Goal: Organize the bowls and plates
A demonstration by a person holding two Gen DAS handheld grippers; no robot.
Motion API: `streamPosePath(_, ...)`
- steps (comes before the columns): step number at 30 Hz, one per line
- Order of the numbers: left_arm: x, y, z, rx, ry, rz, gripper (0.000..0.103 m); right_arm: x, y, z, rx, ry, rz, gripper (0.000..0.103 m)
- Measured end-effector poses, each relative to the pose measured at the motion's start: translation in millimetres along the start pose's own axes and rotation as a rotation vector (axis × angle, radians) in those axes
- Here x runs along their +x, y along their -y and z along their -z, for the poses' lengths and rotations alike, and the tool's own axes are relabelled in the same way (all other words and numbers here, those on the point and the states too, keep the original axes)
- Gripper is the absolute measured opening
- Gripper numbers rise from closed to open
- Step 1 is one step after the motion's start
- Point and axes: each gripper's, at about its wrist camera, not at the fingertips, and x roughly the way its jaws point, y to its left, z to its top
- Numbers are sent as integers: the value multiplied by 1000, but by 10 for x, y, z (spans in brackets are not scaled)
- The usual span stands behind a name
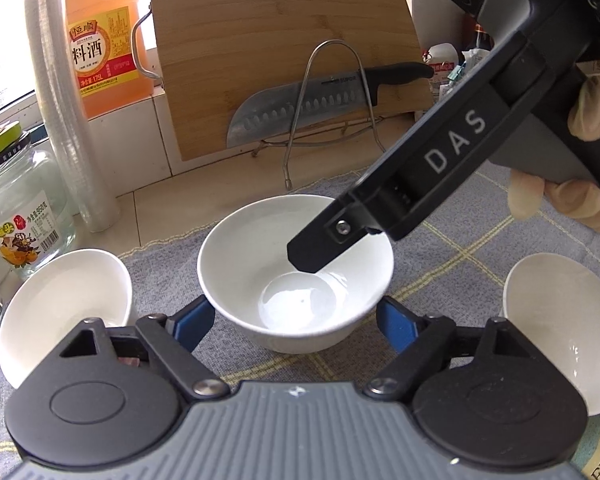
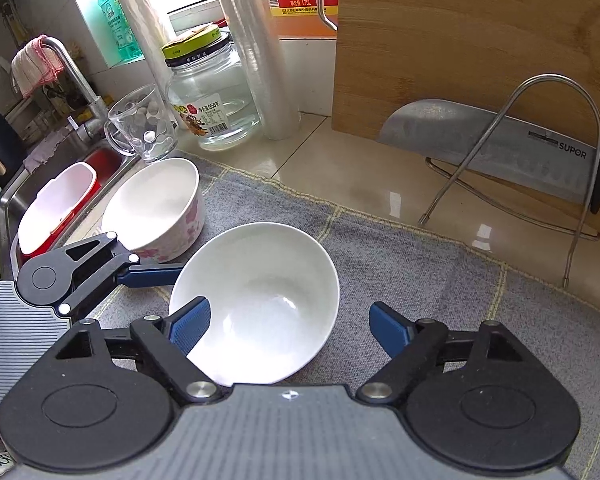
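A plain white bowl [image 1: 296,272] stands upright on the grey cloth [image 1: 460,248], between the wide-open blue fingers of my left gripper [image 1: 296,324]. My right gripper [image 2: 290,326] is open too; its left finger [image 2: 190,326] reaches inside the bowl [image 2: 256,304] and its right finger is outside, apart from the rim. In the left wrist view the right gripper's black finger [image 1: 320,248] hangs over the bowl's inside. A flowered bowl [image 2: 156,208] stands to the left, also in the left wrist view [image 1: 64,308]. Another white bowl [image 1: 560,332] sits at the right.
A knife [image 1: 300,108] rests in a wire rack against a wooden cutting board [image 1: 284,48] behind the cloth. A glass jar [image 2: 212,100], a glass mug [image 2: 144,124], an orange bottle [image 1: 104,40] and a roll of plastic cups [image 1: 64,120] stand at the left. The sink [image 2: 56,208] lies further left.
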Motion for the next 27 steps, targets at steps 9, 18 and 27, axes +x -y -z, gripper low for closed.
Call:
streamPosePath(9, 15, -14, 5, -5, 1, 5, 87, 137, 25, -61, 3, -14, -18, 86)
streamPosePath(18, 9, -15, 9, -10, -2, 6, 87, 201, -11, -92, 6, -14, -52, 79)
streamPosePath(27, 3, -7, 1, -7, -8, 12, 87, 185, -27, -85, 11, -13, -45, 79)
